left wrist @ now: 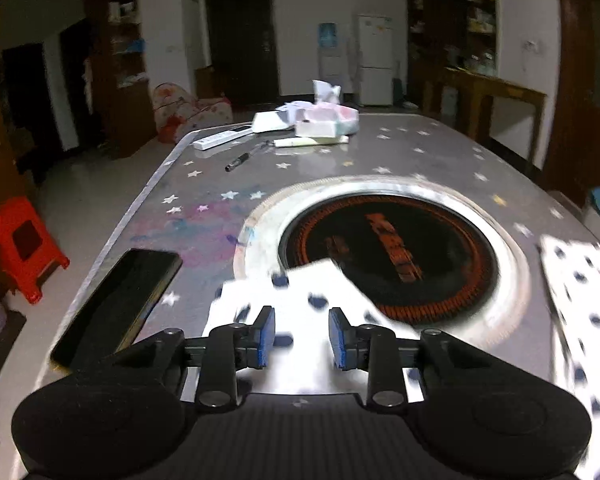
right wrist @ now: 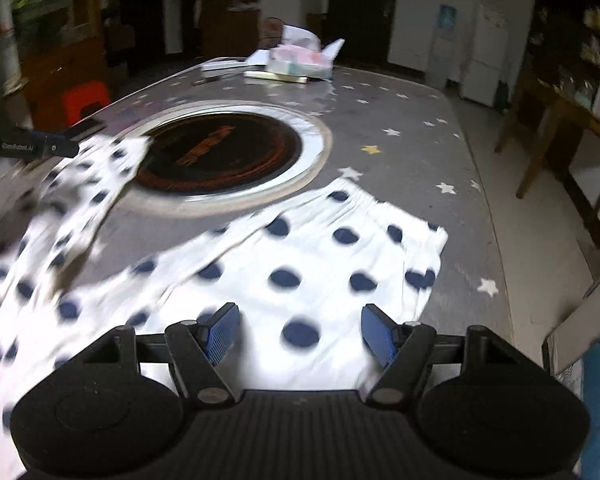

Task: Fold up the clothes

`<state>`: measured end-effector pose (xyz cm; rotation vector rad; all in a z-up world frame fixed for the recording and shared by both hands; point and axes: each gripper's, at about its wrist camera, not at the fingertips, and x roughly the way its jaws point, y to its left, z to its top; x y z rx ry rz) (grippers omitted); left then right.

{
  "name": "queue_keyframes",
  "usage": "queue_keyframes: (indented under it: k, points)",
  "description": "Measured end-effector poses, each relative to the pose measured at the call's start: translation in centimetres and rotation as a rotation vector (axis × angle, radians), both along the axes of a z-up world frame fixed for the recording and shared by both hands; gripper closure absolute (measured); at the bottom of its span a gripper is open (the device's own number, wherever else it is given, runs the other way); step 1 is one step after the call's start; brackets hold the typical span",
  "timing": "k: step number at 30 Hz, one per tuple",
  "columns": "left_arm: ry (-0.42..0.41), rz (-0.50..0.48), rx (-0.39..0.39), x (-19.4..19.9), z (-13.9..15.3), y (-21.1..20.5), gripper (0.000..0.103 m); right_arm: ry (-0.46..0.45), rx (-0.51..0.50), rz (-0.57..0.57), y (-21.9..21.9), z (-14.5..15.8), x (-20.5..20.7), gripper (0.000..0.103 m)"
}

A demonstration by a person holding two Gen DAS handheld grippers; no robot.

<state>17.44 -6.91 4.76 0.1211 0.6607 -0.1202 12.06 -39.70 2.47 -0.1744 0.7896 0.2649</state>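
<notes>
**Polka-dot garment half spread, one end raised over the cooker ring**

The white garment with dark dots (right wrist: 300,264) lies on the near part of the star-patterned table (right wrist: 400,120), just near of the round built-in cooker (right wrist: 220,152). Its right portion rests flat, a gathered edge at the far right. Its left end is lifted and blurred, draped up toward the left gripper (left wrist: 302,336), whose tip shows at the left edge of the right wrist view.

In the left wrist view the left gripper's blue pads stand a moderate gap apart, with a corner of the cloth between or just beyond them; whether they pinch it I cannot tell. The right gripper (right wrist: 300,334) is wide open above the flat part and holds nothing.

Judged from this, a fold or a spreading of the left end is in hand; the blur suggests the cloth is moving. The scene fits either carrying that end across to the right or laying it out flat. Whichever it is, the next move calls for keeping the raised edge taut and clear of the phone (left wrist: 118,304) on the near left.
</notes>
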Motion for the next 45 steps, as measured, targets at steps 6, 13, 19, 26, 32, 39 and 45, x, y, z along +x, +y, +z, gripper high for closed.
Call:
queue_keyframes:
  k: [6, 13, 19, 26, 32, 39, 45]
  points:
    - [0.063, -0.075, 0.022, -5.6, -1.3, 0.9, 0.072, 0.022, 0.035, 0.005, -0.8, -0.9, -3.9, 0.038]
    - [0.089, -0.040, 0.070, -8.4, -2.9, 2.4, 0.077, 0.014, 0.015, -0.076, -2.4, -0.6, -6.2, 0.042]
    - [0.071, -0.011, 0.100, -9.9, -2.8, 3.2, 0.077, -0.053, 0.043, -0.018, -0.5, 1.0, -8.4, 0.045]
    - [0.040, -0.037, 0.157, -12.2, -3.1, 3.0, 0.077, -0.007, 0.059, 0.089, 2.7, -0.3, -9.8, 0.043]
    - [0.013, -0.058, 0.206, -14.1, -3.3, 2.8, 0.076, 0.014, 0.054, 0.054, 1.6, -0.8, -11.8, 0.044]
    - [-0.008, -0.031, 0.152, -15.9, -1.5, 3.0, 0.074, -0.019, 0.034, 0.050, 1.7, 0.6, -14.5, 0.044]
    - [-0.011, -0.162, 0.083, -19.5, -0.6, 0.4, 0.074, -0.018, 0.116, 0.187, 4.7, 1.6, -17.1, 0.044]
